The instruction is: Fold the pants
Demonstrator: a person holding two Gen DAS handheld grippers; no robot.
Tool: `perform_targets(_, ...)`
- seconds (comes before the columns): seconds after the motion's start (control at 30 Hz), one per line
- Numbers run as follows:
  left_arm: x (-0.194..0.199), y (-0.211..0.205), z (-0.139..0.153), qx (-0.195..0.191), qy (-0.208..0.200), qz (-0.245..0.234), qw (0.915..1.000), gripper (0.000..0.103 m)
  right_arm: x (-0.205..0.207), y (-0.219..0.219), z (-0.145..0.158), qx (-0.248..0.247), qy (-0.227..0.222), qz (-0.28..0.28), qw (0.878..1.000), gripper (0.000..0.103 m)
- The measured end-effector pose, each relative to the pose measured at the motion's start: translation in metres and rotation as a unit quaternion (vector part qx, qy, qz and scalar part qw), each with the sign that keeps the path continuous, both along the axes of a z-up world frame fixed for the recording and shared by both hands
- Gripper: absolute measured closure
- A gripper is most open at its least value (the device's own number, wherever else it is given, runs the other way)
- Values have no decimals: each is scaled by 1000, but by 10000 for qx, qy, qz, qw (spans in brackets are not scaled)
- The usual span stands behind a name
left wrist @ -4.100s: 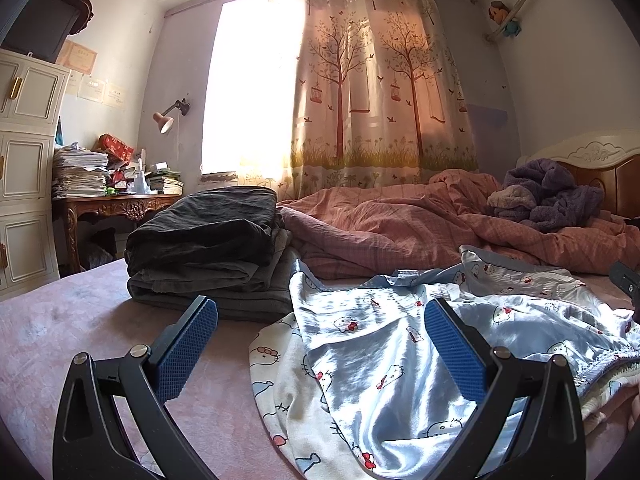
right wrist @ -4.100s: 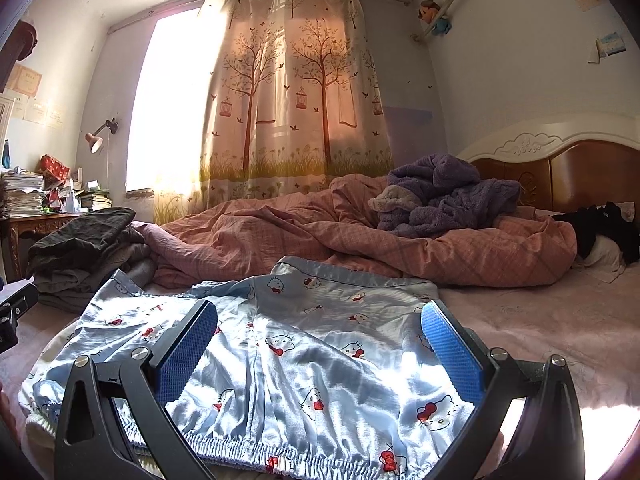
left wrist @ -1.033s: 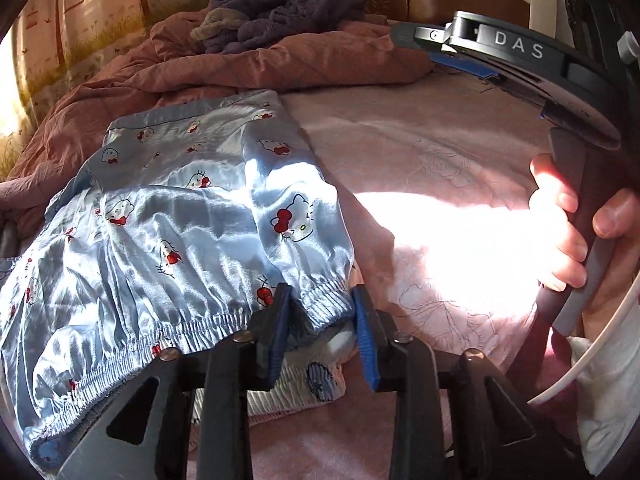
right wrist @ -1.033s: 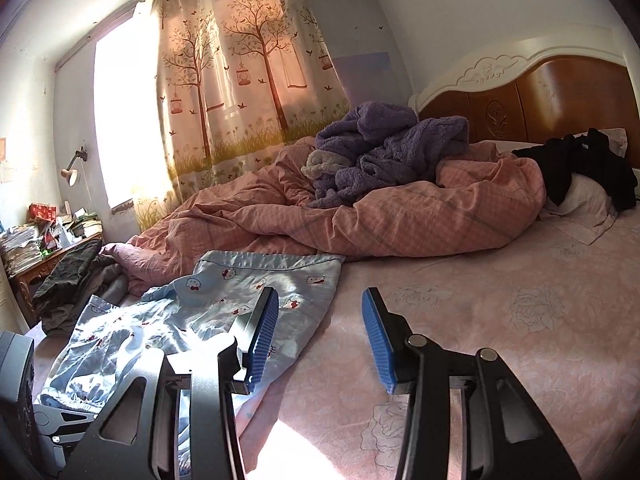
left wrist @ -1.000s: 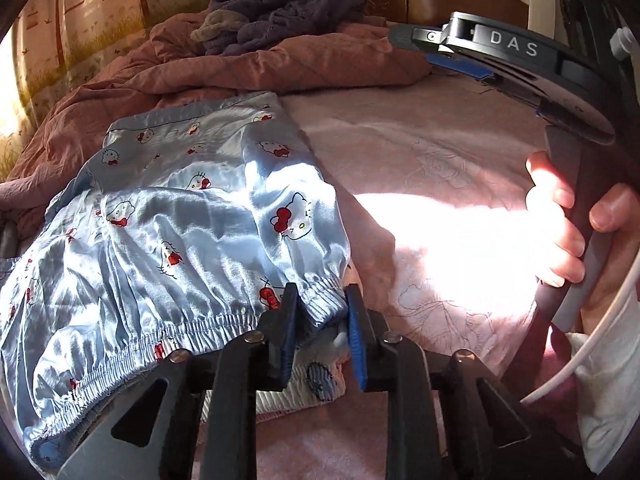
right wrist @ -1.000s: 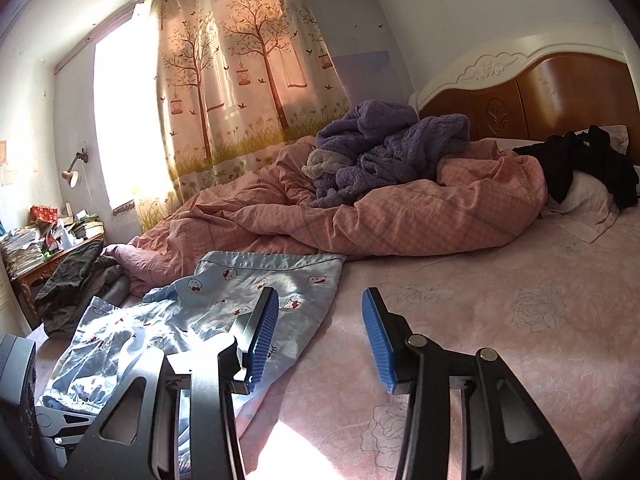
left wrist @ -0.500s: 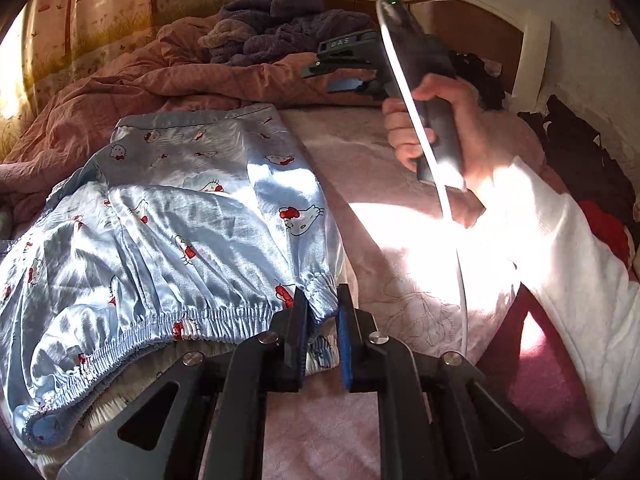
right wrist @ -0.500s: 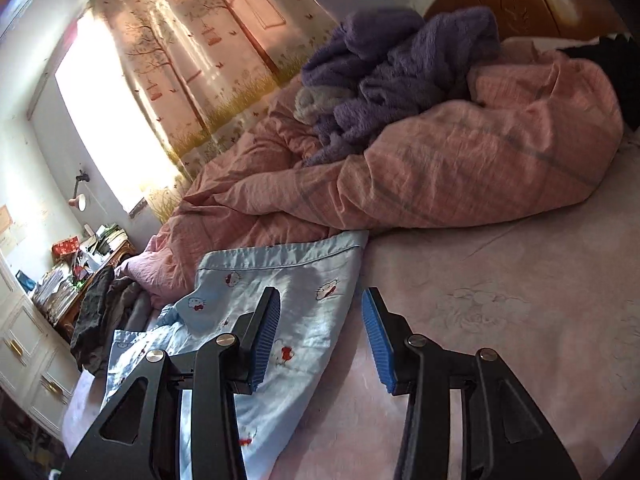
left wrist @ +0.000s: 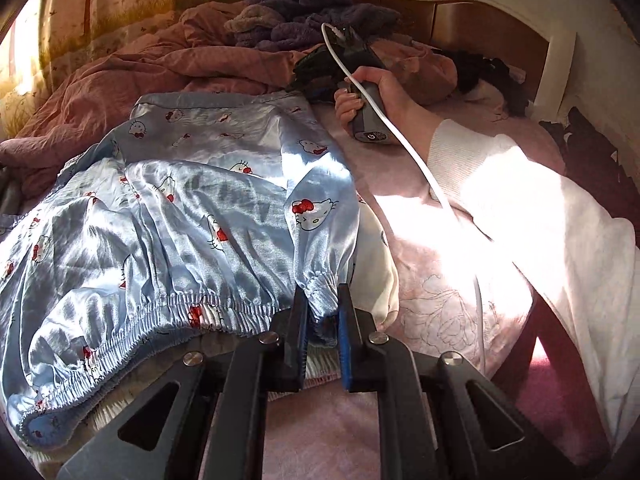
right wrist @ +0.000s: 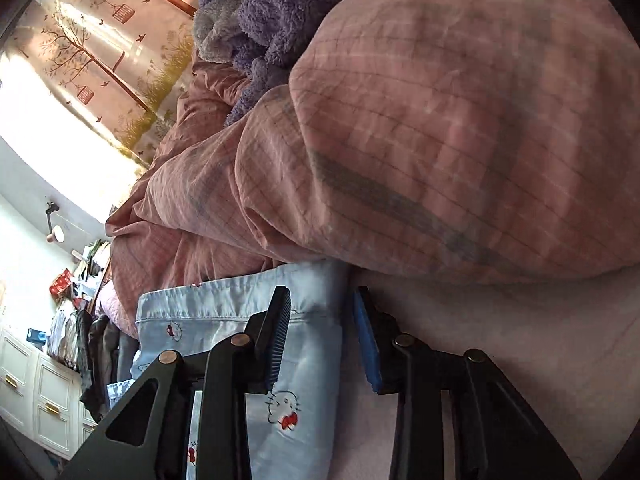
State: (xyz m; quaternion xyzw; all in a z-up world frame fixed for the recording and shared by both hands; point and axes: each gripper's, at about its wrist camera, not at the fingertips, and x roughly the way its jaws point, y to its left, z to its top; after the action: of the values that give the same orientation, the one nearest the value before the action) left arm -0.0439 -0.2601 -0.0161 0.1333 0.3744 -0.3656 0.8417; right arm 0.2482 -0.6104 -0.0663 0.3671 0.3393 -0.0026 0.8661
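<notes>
Pants: pale blue satin pyjama pants [left wrist: 192, 216] with a cartoon-cat print, spread across the pink bed sheet [left wrist: 432, 280], waistband toward the near edge, leg hems up against the rumpled pink quilt [right wrist: 440, 128].
Left gripper [left wrist: 322, 340]: its jaws have just been closing and are now clamped on the gathered corner of the elastic waistband [left wrist: 320, 292]; the cloth bunches up between the pads.
Right gripper [right wrist: 320, 332]: down at the far hem corner [right wrist: 316, 292], jaws a little apart and just narrowed, one pad over the blue cloth, the other over bare sheet; the hem edge lies between them, and I can't see them pinching it yet.
Right hand [left wrist: 372, 92]: seen from the left wrist view, wrapped round its handle at the far end of the pants, white cable trailing back along a white sleeve.
Weight: I'd guess very light; it would lift with no effort.
Stiffness: limp, no body at all; it will sag and drape between the two held points.
Slip: glossy weave, likely to slide out of a shallow pinch and to skate over itself once doubled.
Where to hold: the elastic waistband and the stitched hem look the thickest and grippiest; corners on the same side seam should keep the fold square.
Risk: nothing fragile, but a snagged thread or catching the sheet along with the hem.
</notes>
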Motion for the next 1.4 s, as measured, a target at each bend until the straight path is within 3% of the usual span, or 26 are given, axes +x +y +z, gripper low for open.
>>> perform_targets(0.07,-1,1,1,-74,43,-39,10000,94,6,4,0,-100,61,96,9999,88)
perform_targets(0.17,-8,1,5,-207,121,-236,9994,96,3,8,5,-231,40,15,9997,99)
perform_targets(0.37,-30,-6,17,-232,20,-490,9985,96,-22,13,34,-917,-257,-268,9951,100)
perform_targets(0.67,-71,-20,32,-287,-100,-1082,9937,96,-77,-23,75,-1386,-284,-684,9876,103)
perform_targets(0.8,-80,-20,33,-225,-75,-1128,9933,95,-104,-46,80,-1293,-251,-757,9884,103)
perform_targets(0.9,-76,-15,27,-26,-260,-1005,9946,89,-114,-44,73,-1318,-196,-728,9884,103)
perform_targets(0.97,-72,-5,27,12,-345,-885,9955,73,-118,-38,69,-1237,-281,-653,9898,103)
perform_targets(1.1,-66,32,42,-79,-701,-497,9963,63,-113,-6,70,-1387,-383,-325,9891,103)
perform_targets(1.17,-57,54,51,-162,-856,-204,9960,50,-110,20,80,-1614,-473,-42,9857,103)
perform_targets(1.3,-25,96,66,-251,-1049,486,9930,48,-109,86,112,-2277,-884,574,9680,103)
perform_targets(1.4,17,129,80,-181,-1594,1277,9787,48,-112,125,136,-2362,-1177,774,9614,103)
